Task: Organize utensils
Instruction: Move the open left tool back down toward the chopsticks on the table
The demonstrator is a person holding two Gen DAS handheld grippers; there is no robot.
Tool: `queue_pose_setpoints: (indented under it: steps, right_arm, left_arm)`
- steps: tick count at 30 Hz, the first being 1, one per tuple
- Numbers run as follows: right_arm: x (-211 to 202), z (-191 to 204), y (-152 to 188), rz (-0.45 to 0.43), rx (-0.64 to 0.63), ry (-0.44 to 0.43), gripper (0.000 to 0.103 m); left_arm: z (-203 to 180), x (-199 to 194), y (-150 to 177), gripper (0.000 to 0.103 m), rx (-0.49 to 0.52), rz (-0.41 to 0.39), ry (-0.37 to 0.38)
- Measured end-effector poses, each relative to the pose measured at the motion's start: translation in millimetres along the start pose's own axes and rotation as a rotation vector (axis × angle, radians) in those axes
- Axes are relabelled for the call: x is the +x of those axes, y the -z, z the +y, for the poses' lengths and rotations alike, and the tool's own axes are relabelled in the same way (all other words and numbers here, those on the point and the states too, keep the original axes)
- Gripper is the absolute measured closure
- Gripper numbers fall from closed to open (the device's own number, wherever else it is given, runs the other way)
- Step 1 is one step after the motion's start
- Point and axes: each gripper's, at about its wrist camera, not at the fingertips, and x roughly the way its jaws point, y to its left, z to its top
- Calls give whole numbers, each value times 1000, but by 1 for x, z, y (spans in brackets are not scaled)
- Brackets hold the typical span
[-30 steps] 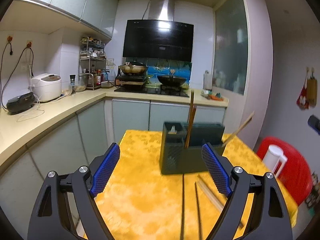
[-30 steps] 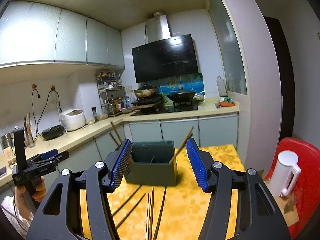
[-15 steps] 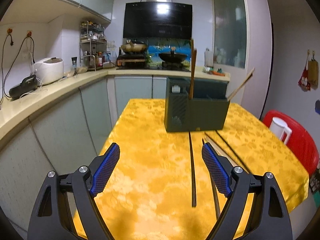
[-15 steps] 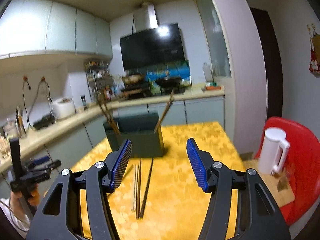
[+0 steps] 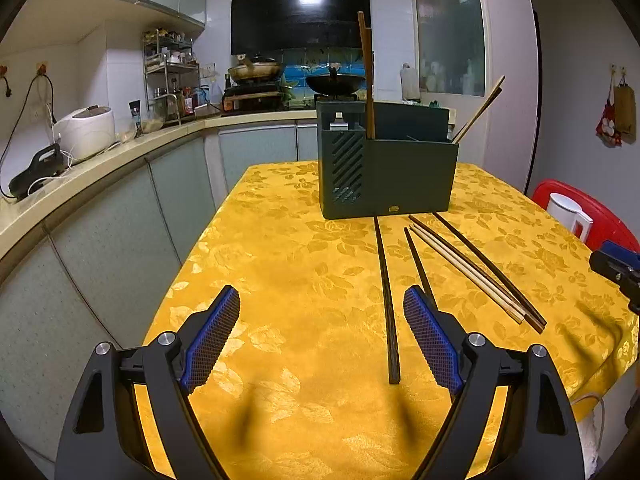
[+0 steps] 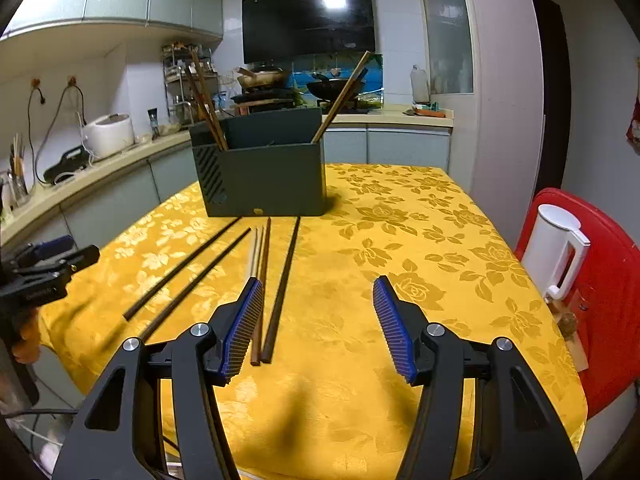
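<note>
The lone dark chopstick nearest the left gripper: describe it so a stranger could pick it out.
Start at the green utensil holder on the yellow tablecloth. Loose chopsticks lie in front of it. The dark chopstick is leftmost, running from the holder's base toward the left gripper, apart from the others.

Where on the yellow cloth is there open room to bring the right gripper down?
Bare cloth lies right of the rightmost dark chopstick, out to the table edge by the white kettle. Crowded: the loose chopsticks fanned in front of the green holder.
</note>
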Motion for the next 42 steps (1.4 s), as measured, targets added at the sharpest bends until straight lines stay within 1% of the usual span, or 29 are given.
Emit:
queue_pose_setpoints:
  steps: [4,10,15,21,23,26,29,32,36,42]
  right_arm:
    - [8,4,6,20,-8,-1,47]
    - [19,9,15,50,-33,8,47]
    - [24,11,19,73,-43,13,47]
    - [25,11,19,82,-46,9,47]
    - [25,11,19,80,-47,9,47]
    - [25,11,19,76,-47,12,47]
    - [26,10,19,80,-46,16,47]
    - [30,9,19,88,-43,26,48]
    - [38,7,21,114,-41,36,50]
    - [46,15,24,140,-58,8,52]
  left_arm:
    - [-2,5,5,22,11,13,-6]
    - [-4,12,8,22,18,39,4]
    - [-10,19,14,22,28,81,43]
    - [-27,27,21,22,76,113,80]
    - [-31,30,21,26,85,122,83]
    - [-30,37,23,42,85,153,79]
    - [-28,47,28,51,62,207,110]
    - [-27,53,31,58,54,238,124]
    - [-28,53,32,62,65,233,108]
    - [-28,52,32,62,67,230,100]
